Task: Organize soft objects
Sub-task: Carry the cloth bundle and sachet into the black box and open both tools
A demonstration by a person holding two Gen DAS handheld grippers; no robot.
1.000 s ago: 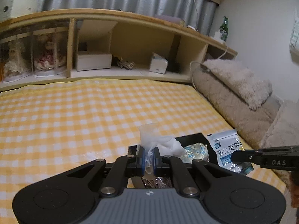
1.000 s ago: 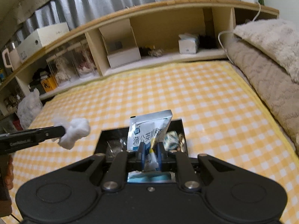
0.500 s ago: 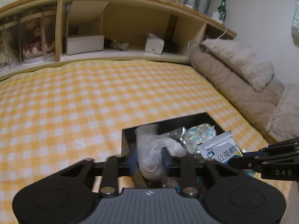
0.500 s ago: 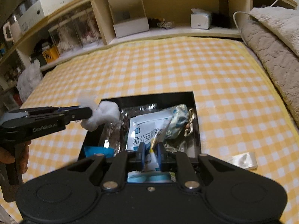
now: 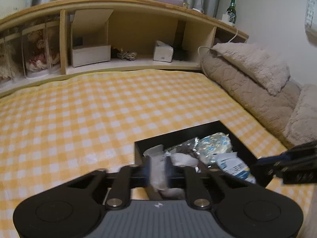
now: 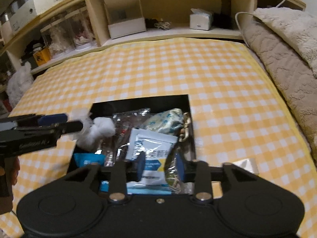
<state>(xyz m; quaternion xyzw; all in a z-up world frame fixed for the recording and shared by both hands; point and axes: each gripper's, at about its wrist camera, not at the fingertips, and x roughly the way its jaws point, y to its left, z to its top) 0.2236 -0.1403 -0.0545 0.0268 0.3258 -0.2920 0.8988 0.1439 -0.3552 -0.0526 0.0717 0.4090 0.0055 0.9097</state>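
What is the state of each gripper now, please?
Left gripper: closed on the crumpled white tissue.
Right gripper: jaws just opened, white printed sachet released.

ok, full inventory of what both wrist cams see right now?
tray: 1, black, on the checked cloth
sachet: 1, white and blue, in tray, between open right fingers
pouch: 1, blue-patterned, tray's far right
wad: 1, white, pinched by left gripper over tray's left edge
foil packs: several, clear or silver, in tray
cloth: 1, yellow check, covers bed
tissue box: 1, white, shelf
bottle: 1, green, shelf top
blankets: beige, right side
left gripper: shut on wad
right gripper: open, jaws just opened
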